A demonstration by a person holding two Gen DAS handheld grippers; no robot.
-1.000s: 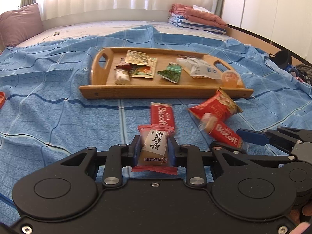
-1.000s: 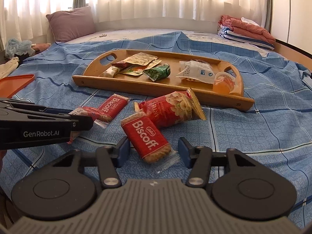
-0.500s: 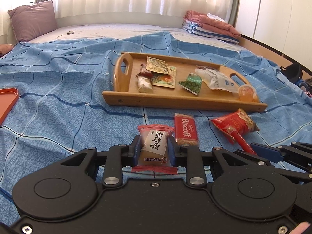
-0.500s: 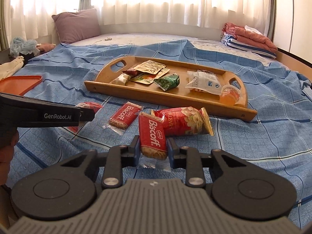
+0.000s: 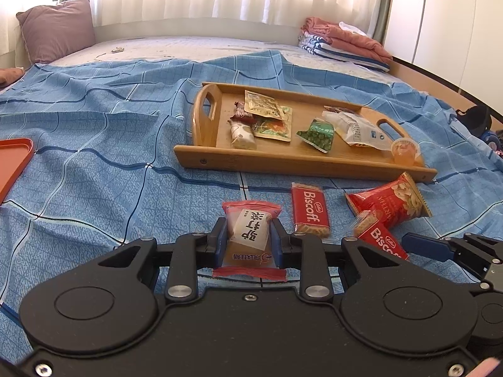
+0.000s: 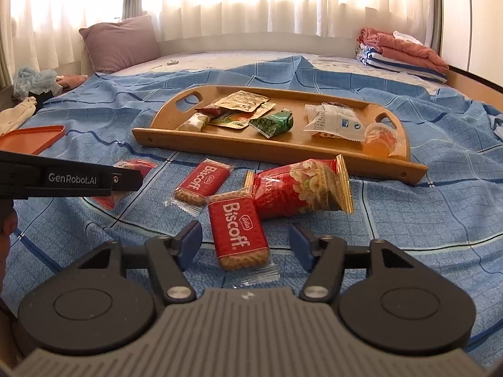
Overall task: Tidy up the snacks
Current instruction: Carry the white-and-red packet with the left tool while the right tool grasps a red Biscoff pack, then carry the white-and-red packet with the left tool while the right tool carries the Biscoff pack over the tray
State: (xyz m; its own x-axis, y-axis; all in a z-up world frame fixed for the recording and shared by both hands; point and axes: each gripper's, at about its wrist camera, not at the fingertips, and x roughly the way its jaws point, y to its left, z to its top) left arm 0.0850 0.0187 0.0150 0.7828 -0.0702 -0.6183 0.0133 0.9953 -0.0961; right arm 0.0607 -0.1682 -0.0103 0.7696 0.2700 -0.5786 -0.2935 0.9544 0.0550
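Note:
My left gripper (image 5: pixel 248 242) is shut on a red-edged snack packet (image 5: pixel 251 220) with a white label, held just above the blue bedspread. The jaws of my right gripper (image 6: pixel 245 242) are opening. A red Biscoff packet (image 6: pixel 237 229) lies flat on the bedspread between them, clear of both pads. A second Biscoff packet (image 6: pixel 201 182) and a red nut bag (image 6: pixel 301 188) lie just beyond it. Further back stands the wooden tray (image 6: pixel 283 154) holding several snacks. The left gripper's finger (image 6: pixel 78 179) reaches in from the left of the right wrist view.
An orange plastic lid (image 6: pixel 31 138) lies at the left on the bedspread. A purple pillow (image 6: pixel 119 40) and folded blankets (image 6: pixel 402 50) sit at the far end of the bed. A green pea packet (image 6: pixel 273 122) and a jelly cup (image 6: pixel 380 138) are on the tray.
The right gripper's jaws shut on the Biscoff packet, straightening it, and have now spread apart, leaving it on the bedspread. The left gripper kept its packet and swung left.

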